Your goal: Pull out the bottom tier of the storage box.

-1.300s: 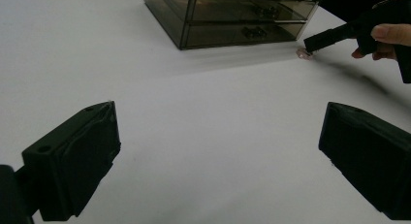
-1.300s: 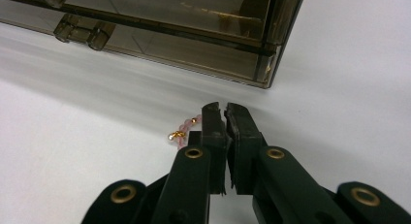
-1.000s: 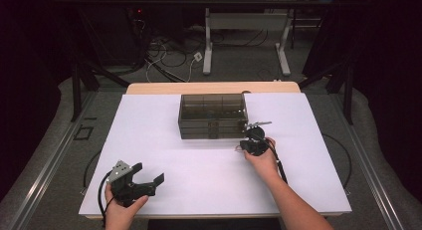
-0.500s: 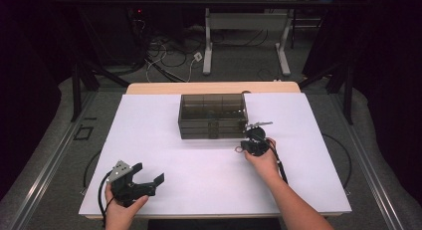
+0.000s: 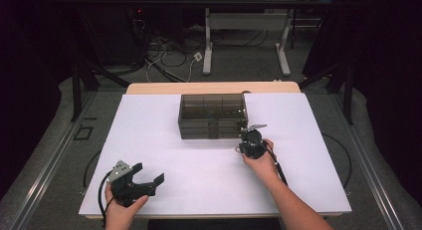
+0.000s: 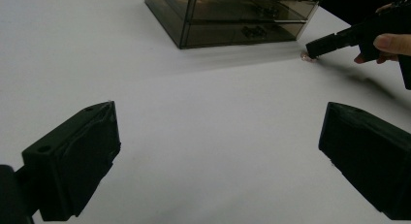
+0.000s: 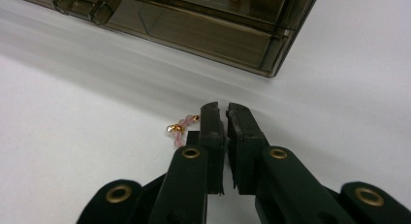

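Note:
A short string of pink and gold beads (image 7: 179,129) lies on the white table top, against the outer side of my right gripper's (image 7: 226,110) left jaw, which hides part of it. Those jaws stand almost together with only a thin slit, and nothing shows between them. The tip rests low on the table in front of the right corner of a smoky clear drawer box (image 5: 213,115). In the left gripper view the right gripper (image 6: 312,48) points at the beads (image 6: 307,57). My left gripper (image 5: 148,172) sits near the front left, open wide and empty.
The drawer box (image 6: 232,20) stands at the back middle of the white table top (image 5: 199,175), drawers closed, small items dimly visible inside. Behind the table are desk legs (image 5: 206,46) and cables on the floor. Each gripper is held by a hand from the near edge.

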`<control>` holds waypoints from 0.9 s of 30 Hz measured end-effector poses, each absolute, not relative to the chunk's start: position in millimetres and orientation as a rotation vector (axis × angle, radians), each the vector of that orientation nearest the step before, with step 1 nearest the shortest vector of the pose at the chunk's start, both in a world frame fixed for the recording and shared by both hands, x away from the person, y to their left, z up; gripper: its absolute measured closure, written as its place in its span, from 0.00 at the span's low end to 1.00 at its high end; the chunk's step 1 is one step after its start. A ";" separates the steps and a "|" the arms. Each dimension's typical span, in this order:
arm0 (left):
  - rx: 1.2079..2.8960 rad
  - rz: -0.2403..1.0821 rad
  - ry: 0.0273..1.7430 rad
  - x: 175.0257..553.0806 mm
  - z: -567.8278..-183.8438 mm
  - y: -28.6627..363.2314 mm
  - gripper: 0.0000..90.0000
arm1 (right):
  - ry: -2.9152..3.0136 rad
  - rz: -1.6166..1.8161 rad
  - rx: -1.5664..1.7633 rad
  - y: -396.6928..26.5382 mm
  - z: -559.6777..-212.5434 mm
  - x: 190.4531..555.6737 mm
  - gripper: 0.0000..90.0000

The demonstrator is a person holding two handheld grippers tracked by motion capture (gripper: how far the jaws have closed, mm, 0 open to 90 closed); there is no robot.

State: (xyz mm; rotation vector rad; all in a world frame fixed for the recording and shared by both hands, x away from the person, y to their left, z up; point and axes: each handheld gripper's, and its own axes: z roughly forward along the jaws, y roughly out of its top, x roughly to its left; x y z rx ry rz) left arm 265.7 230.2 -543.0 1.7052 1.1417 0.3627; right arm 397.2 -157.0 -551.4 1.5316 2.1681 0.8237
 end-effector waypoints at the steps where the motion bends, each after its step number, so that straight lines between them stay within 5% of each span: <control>1: 1.706 0.362 1.141 265.7 -543.0 230.1 0.01 | 2.167 0.816 1.525 -156.2 -551.3 396.8 0.96; 27: 1.705 0.364 1.148 265.9 -543.2 230.9 0.01 | 2.151 0.868 1.539 -156.9 -544.8 392.7 0.97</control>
